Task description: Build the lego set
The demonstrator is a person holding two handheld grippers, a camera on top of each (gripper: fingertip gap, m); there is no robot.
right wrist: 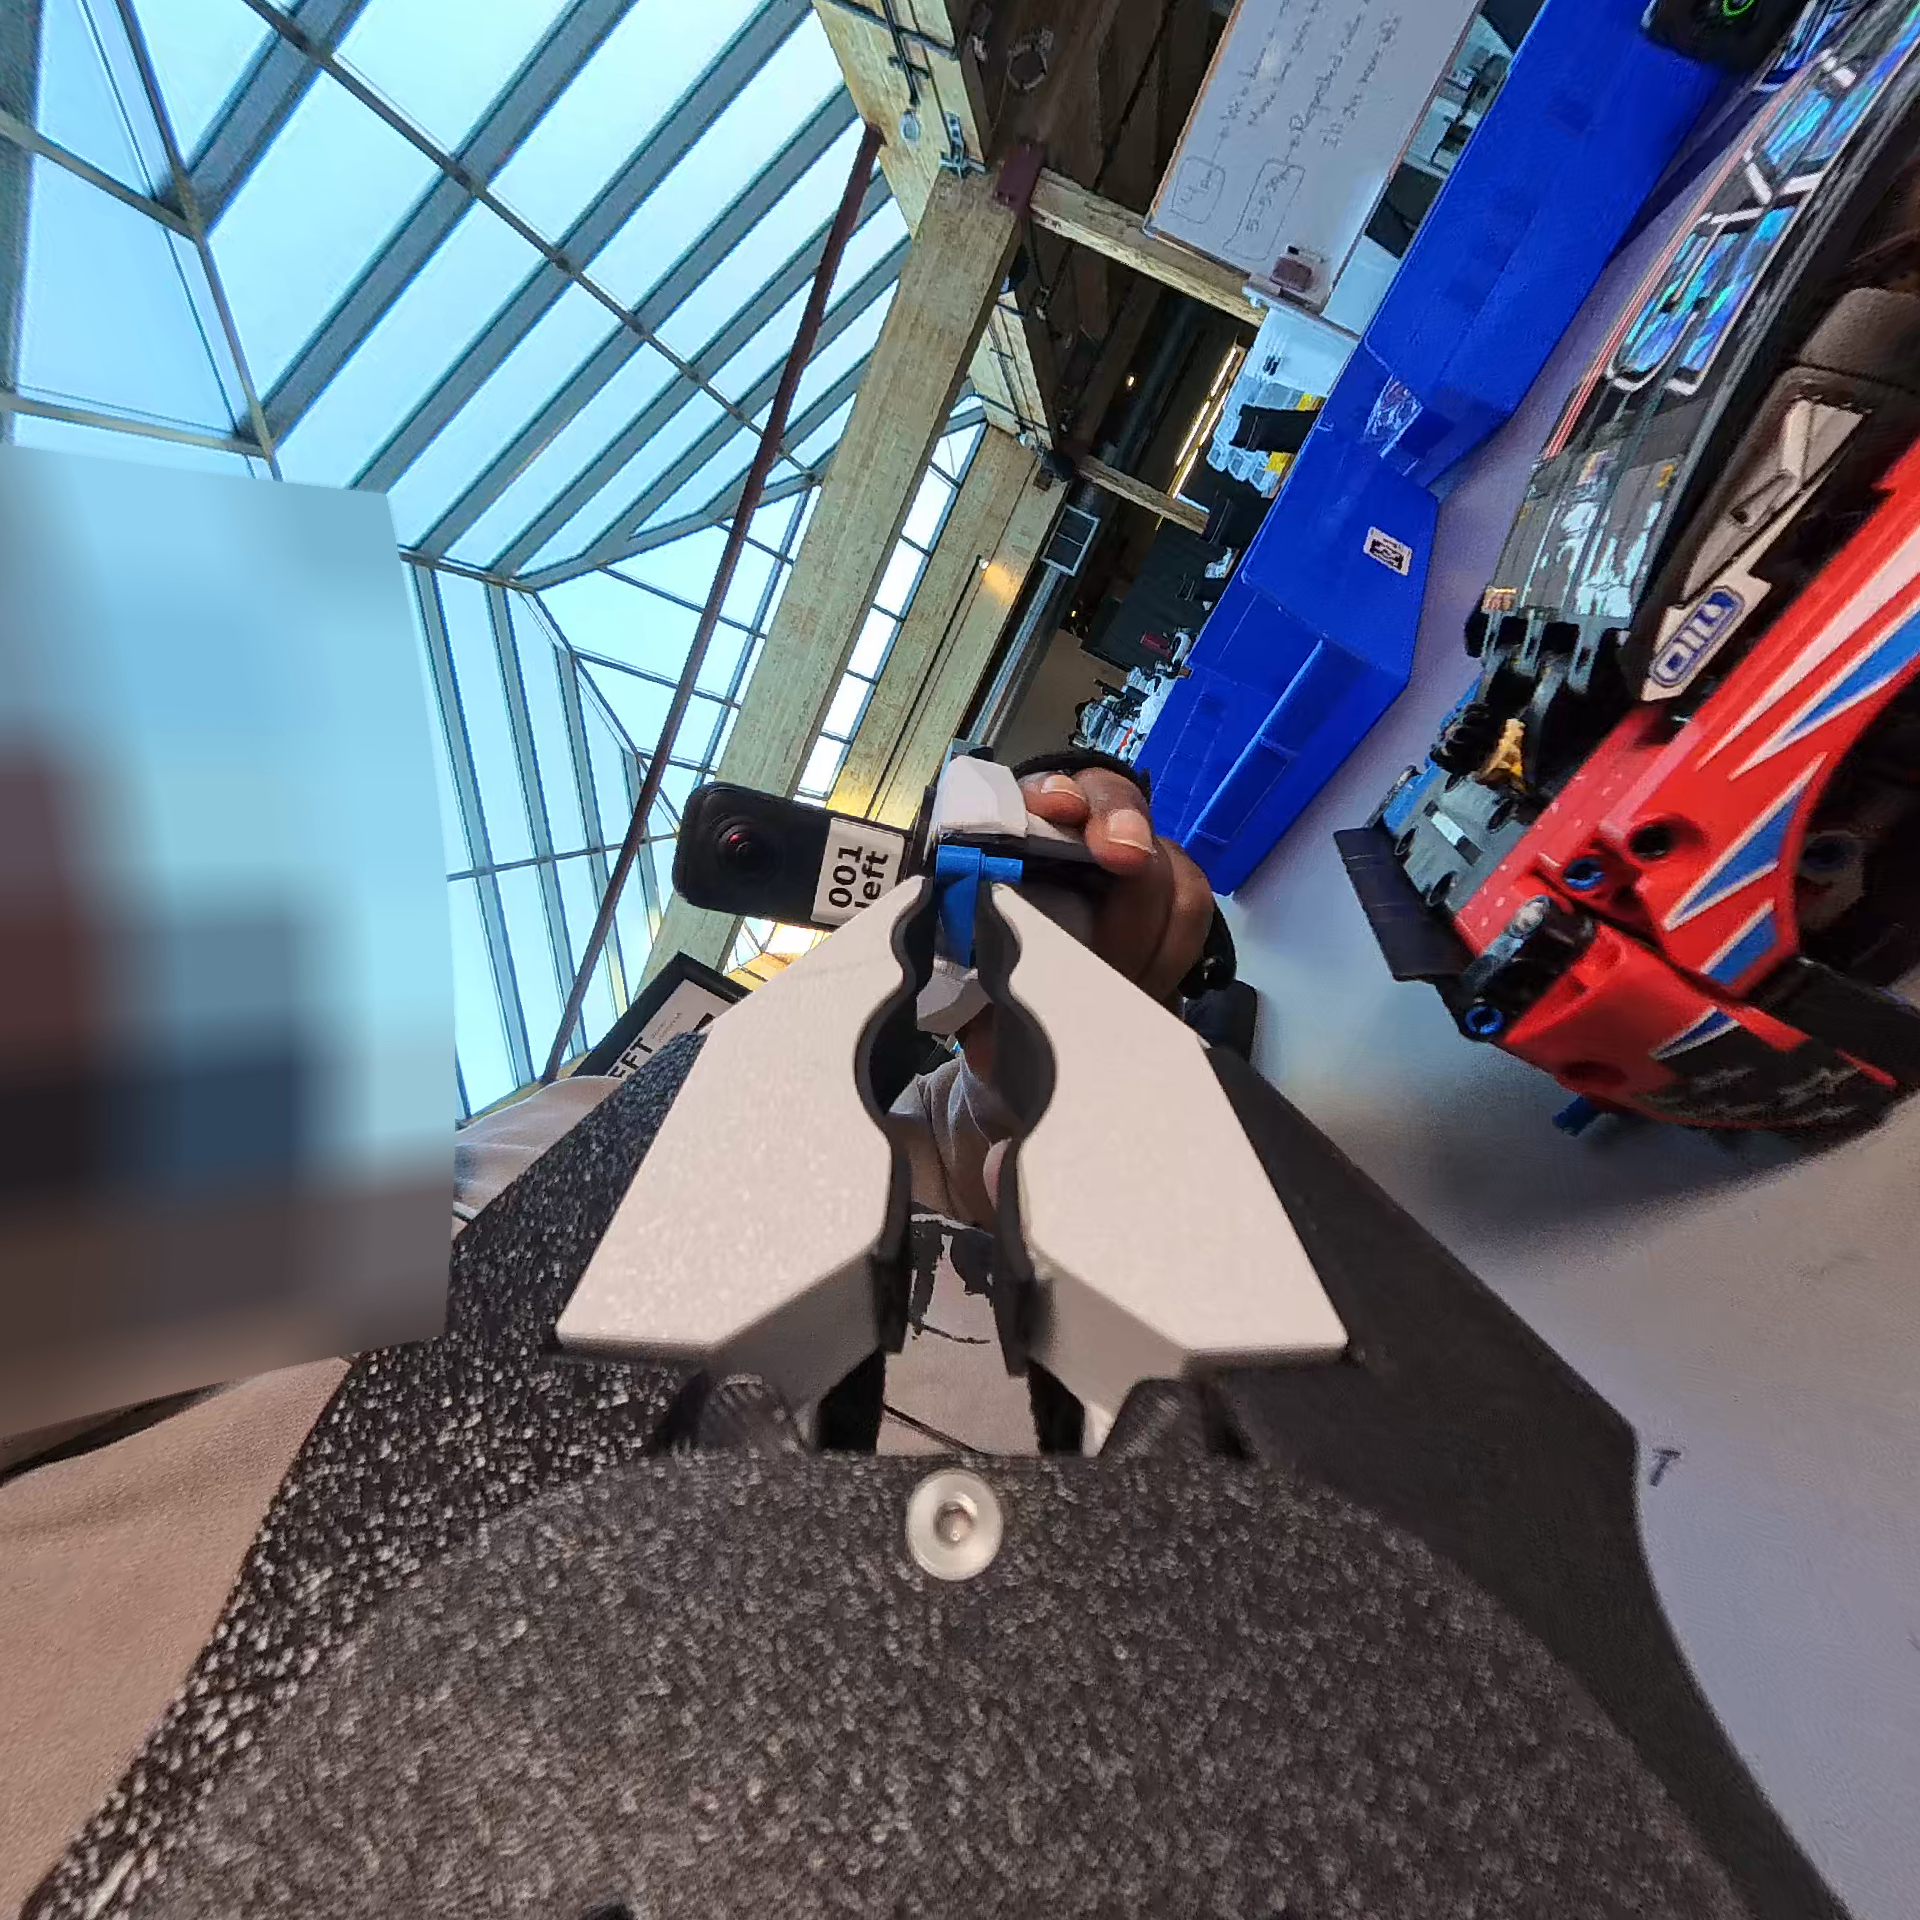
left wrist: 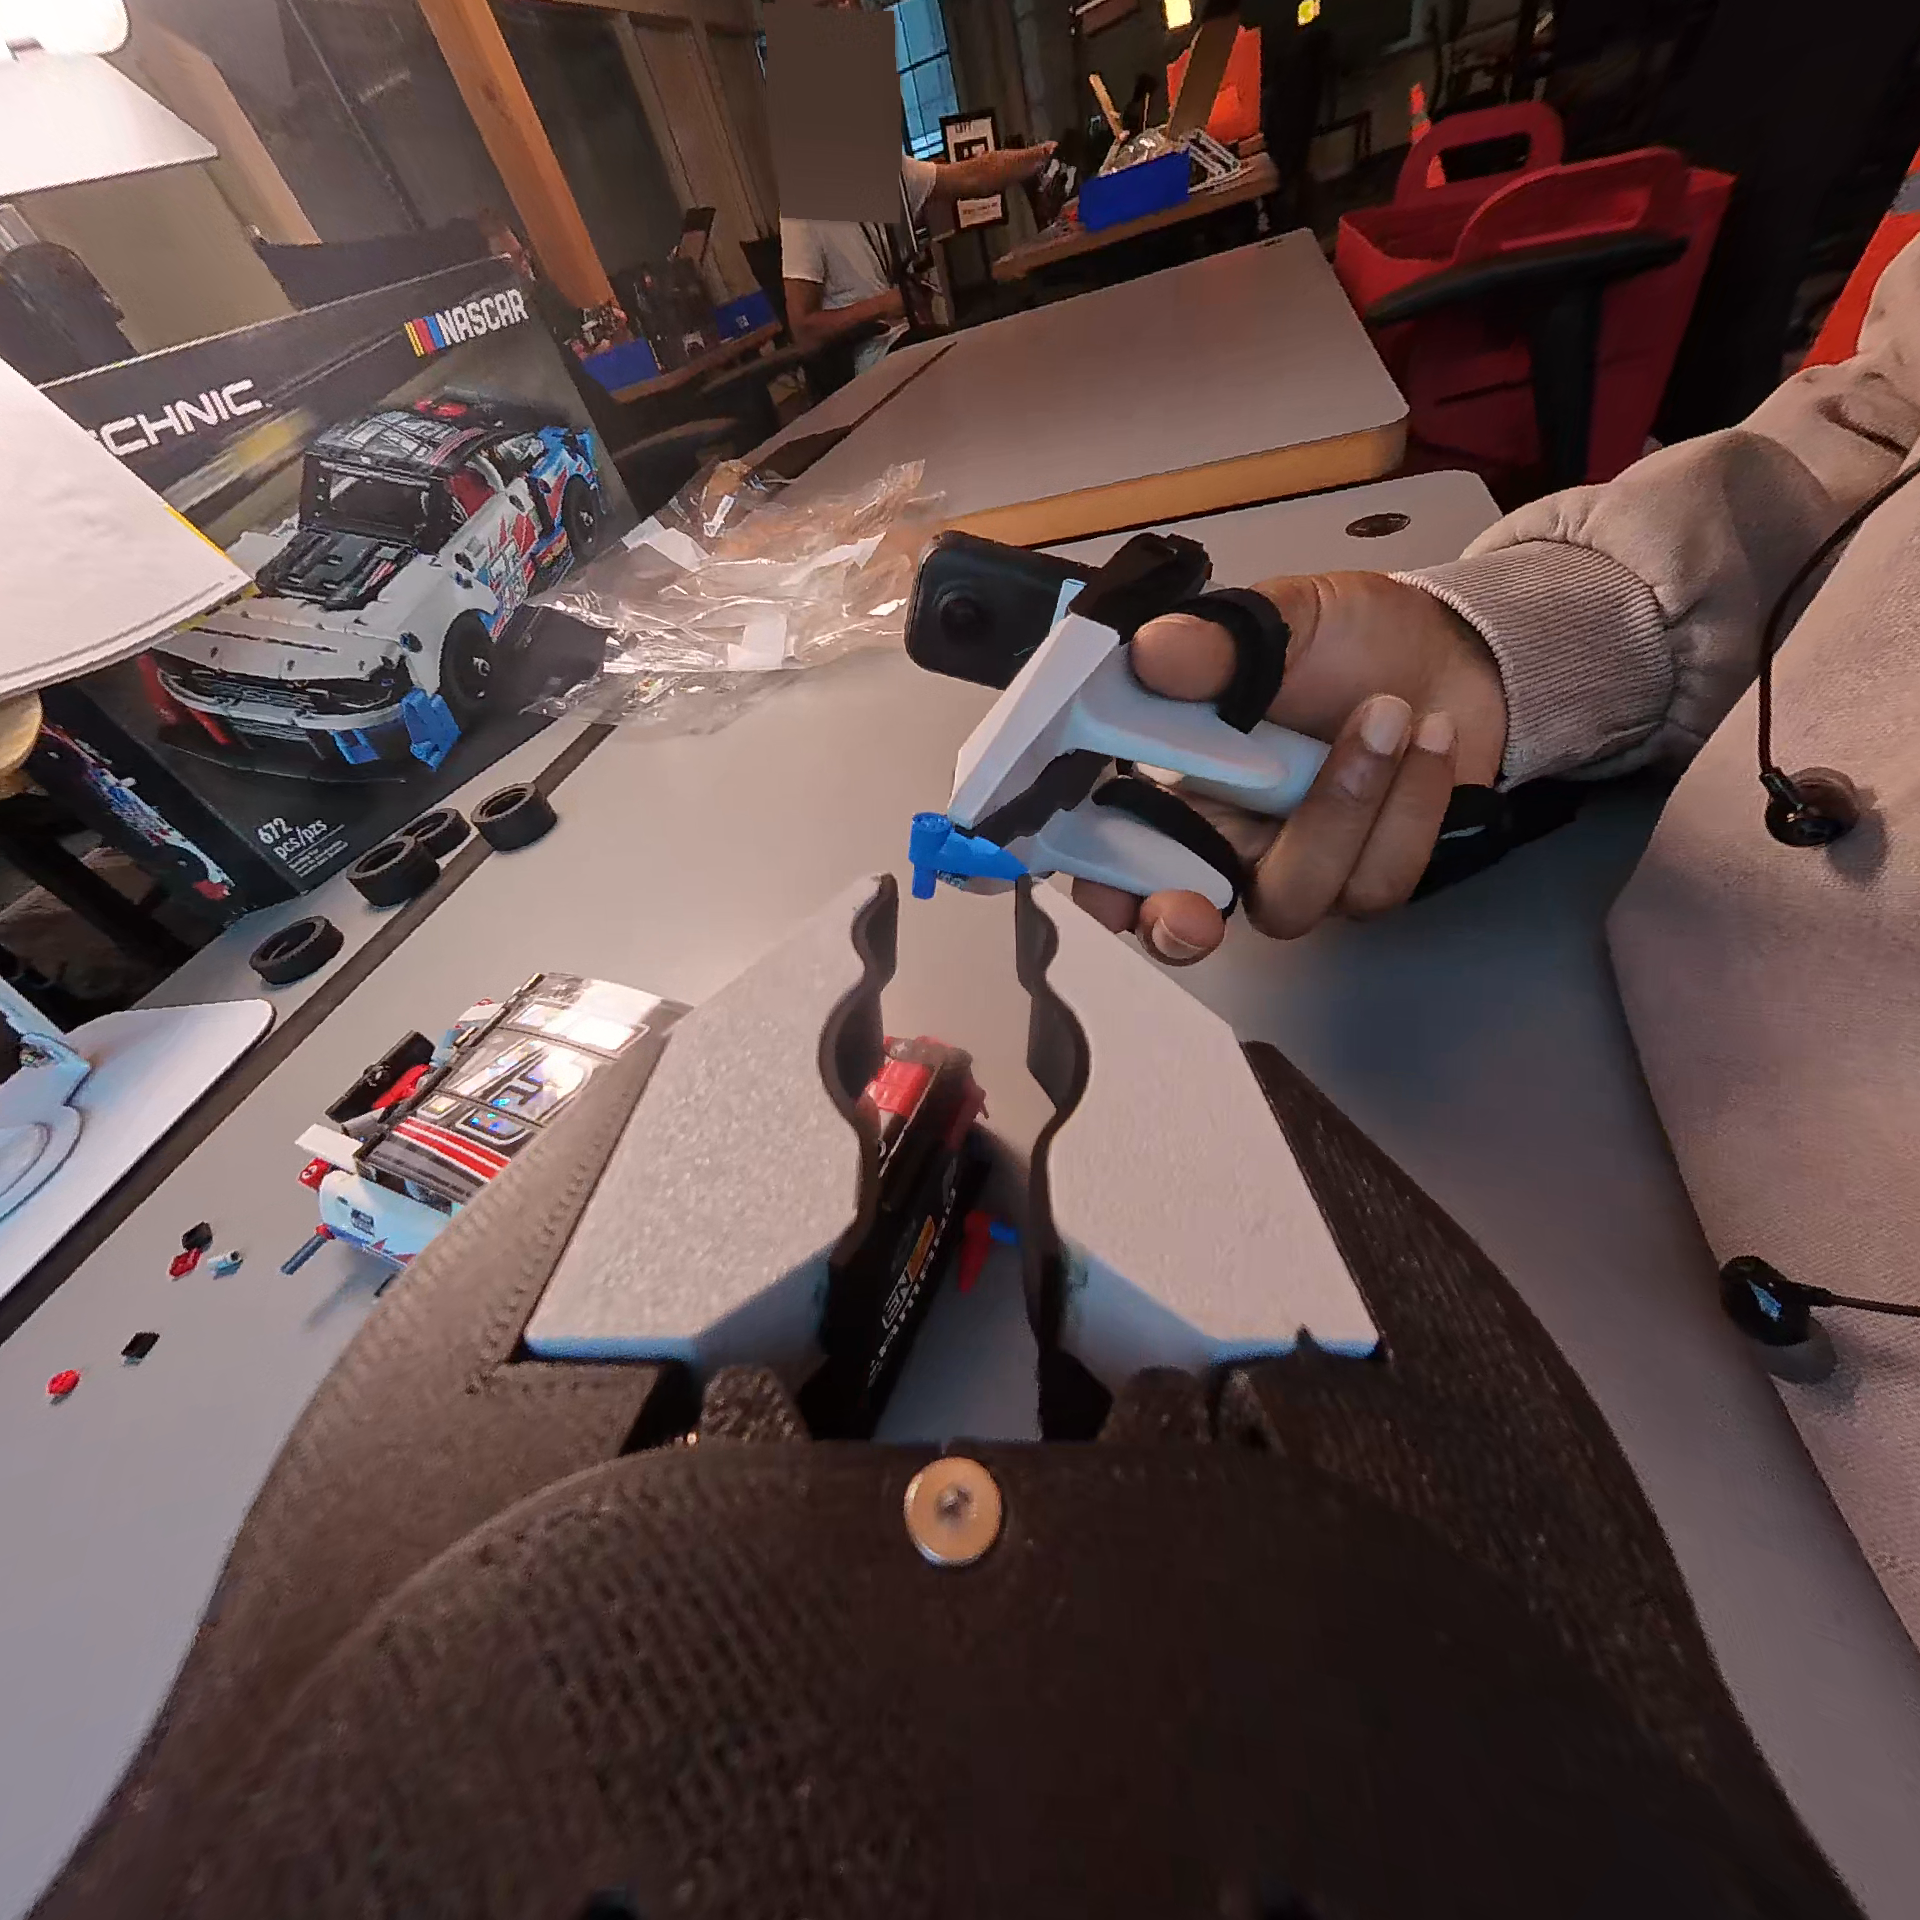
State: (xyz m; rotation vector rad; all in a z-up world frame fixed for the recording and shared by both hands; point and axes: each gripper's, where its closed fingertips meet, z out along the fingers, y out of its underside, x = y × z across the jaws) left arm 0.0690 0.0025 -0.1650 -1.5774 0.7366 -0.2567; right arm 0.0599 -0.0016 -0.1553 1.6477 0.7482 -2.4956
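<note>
We see the right tool (left wrist: 961, 862) clamped on a small blue piece (left wrist: 940, 850), just beyond the tips of the left tool (left wrist: 956, 896), which is open and empty. The part-built car (left wrist: 468, 1122) sits on the table (left wrist: 675, 831) under the left tool.

A grey tabletop (left wrist: 727, 831) is seen in the foreground, with a second, wood-edged table (left wrist: 1174, 416) set just behind it. A red chair (left wrist: 1538, 270) stands beside that table. Further desks with blue bins (left wrist: 1132, 192) are placed deeper in the room, where a seated person (left wrist: 831, 281) is partly visible. A timber post (left wrist: 520, 135) rises behind the tabletop. Overhead, a glazed roof (right wrist: 416, 260) is carried on wooden beams (right wrist: 883, 436), and daylight is admitted through it. A whiteboard (right wrist: 1309, 135) is hung beyond.
</note>
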